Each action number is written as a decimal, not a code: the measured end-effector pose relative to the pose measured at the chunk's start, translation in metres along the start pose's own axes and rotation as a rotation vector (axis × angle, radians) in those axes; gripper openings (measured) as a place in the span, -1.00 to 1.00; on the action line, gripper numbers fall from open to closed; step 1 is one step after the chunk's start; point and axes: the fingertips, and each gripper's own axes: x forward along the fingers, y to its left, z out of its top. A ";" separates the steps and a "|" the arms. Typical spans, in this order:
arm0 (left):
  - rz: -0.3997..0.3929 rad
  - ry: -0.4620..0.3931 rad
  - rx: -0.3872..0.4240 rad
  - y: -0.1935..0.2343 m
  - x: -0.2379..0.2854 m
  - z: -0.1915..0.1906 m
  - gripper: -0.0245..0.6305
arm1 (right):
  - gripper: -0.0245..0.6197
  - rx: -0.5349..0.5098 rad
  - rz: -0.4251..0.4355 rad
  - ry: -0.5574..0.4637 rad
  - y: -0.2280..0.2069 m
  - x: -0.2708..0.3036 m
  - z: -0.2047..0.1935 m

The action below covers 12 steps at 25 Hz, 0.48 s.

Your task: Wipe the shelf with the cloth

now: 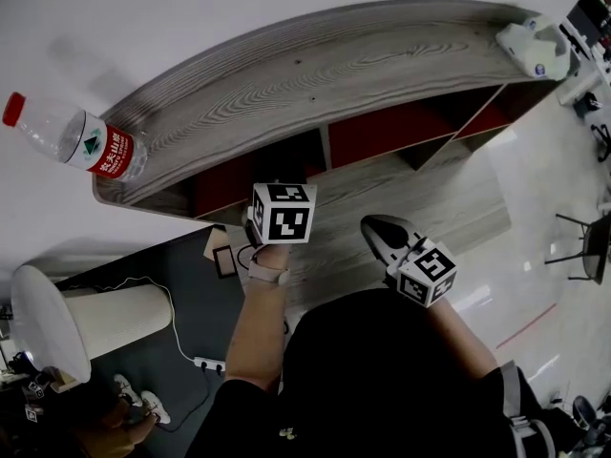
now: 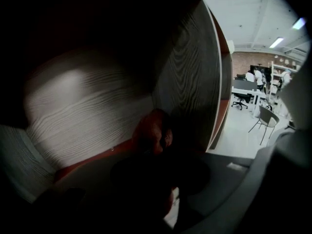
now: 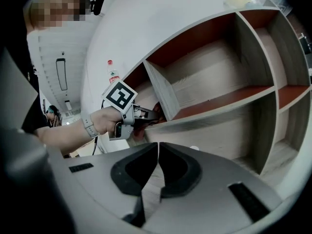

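Left gripper view: left gripper clamped on the reddish cloth, inside the shelf cubby, wood at twelve o'clock. Right gripper, jaws together and empty, sits farther off.

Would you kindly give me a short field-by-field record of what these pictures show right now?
left gripper: shut on the reddish cloth, reaching into a top-row compartment
right gripper: shut, empty, held in front of the shelf
shelf: grey wood grain, open compartments
shelf top: water bottle at the left end, white object at the right end
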 end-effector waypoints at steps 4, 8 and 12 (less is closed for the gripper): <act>-0.023 -0.010 0.033 -0.021 0.006 0.009 -0.70 | -0.91 0.017 -0.039 -0.008 -0.010 -0.016 -0.003; -0.036 -0.023 0.054 -0.031 0.005 0.010 -0.70 | -0.91 0.031 -0.063 -0.010 -0.018 -0.025 -0.007; -0.051 -0.037 0.068 -0.039 -0.001 0.008 -0.70 | -0.91 0.033 -0.050 -0.001 -0.015 -0.023 -0.009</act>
